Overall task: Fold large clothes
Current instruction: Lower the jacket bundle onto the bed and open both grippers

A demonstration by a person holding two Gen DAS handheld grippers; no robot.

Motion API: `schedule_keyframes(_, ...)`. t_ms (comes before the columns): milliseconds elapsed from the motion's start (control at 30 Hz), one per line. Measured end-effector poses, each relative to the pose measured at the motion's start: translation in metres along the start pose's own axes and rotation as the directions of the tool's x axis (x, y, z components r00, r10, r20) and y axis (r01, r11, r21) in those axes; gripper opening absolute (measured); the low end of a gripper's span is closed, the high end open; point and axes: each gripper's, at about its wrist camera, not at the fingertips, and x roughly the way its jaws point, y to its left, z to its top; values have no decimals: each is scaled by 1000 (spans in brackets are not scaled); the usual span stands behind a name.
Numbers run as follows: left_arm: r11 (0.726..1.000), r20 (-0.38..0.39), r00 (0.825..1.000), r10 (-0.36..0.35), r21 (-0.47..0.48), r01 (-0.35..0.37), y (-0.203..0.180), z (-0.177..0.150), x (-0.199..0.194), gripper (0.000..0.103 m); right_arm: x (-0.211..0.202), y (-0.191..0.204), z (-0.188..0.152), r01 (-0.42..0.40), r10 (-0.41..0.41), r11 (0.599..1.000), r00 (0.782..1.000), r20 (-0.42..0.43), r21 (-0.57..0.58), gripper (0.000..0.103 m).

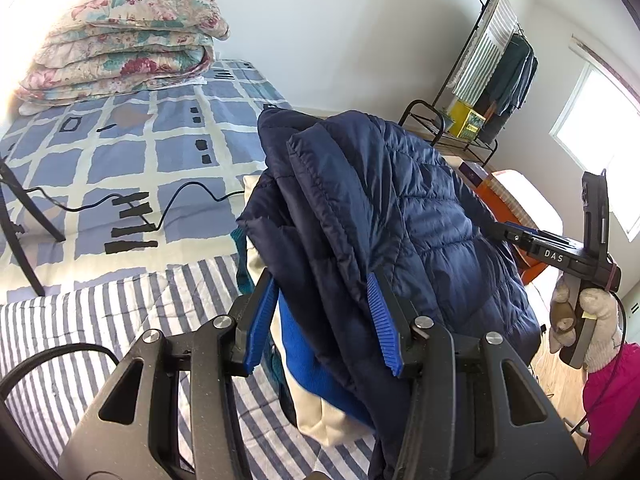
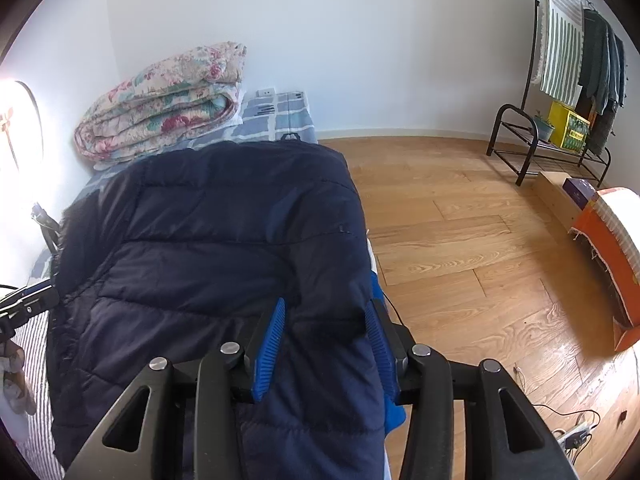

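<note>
1. A navy jacket [image 2: 216, 240], already doubled over, is held up above the bed [image 1: 120, 152] near its floor-side edge.
2. Left gripper [image 1: 320, 320] and right gripper [image 2: 326, 344] each have fingers clamped on jacket folds.
3. Folding looks well advanced; setting it down remains.
4. Blue-and-cream clothes [image 1: 312, 380] lie beneath; a quilt [image 1: 128, 40] and cable [image 1: 180, 196] share the bed.

A folded floral quilt [image 1: 124, 44] lies at the far end of the bed [image 1: 160, 148], by the white wall. A black cable [image 1: 132, 204] snakes across the checked bedspread. On the wooden floor [image 2: 460, 232], a black clothes rack [image 2: 560, 80] stands in the far corner with a yellow box [image 2: 568, 130] on its lower shelf. An orange box [image 2: 612, 252] sits nearer.
</note>
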Motion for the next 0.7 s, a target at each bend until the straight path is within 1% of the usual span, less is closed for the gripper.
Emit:
schedule_keyframes(67,1000,1,1000,3,10,-3,-3,-4,-8,47,-9,3,-2,5,-5,1000,1000,15,-5,57)
schedule_keyframes(133,1000,5,1000,8,27,-8,-8,-8,-16,47,-18,7,-4,6,-6,1000,1000,29,-4,57)
schedule_keyframes(200,999,12,1000,8,38,-8,-12,-12,-25,52,-29,8,-6,1,-1,1000,999,45,7,60)
schedule_keyframes(233,999,19,1000,7,41,-8,-15,-15,-31,56,-34,9,-7,0,0,1000,999,51,9,61)
schedule_keyframes(267,999,25,1000,6,44,-7,-16,-17,-36,57,-39,11,-10,1,-2,1000,998,57,10,63)
schedule_keyframes(400,999,43,999,8,52,-10,-24,-25,-62,57,-64,20,-19,-5,4,1000,997,78,10,63)
schedule_keyframes(567,998,74,997,6,62,-11,-40,-40,-110,57,-111,38,-34,-18,17,1000,994,111,4,63)
schedule_keyframes(700,998,118,993,6,67,-14,-55,-56,-160,57,-156,60,-46,-5,8,1000,990,139,-25,63)
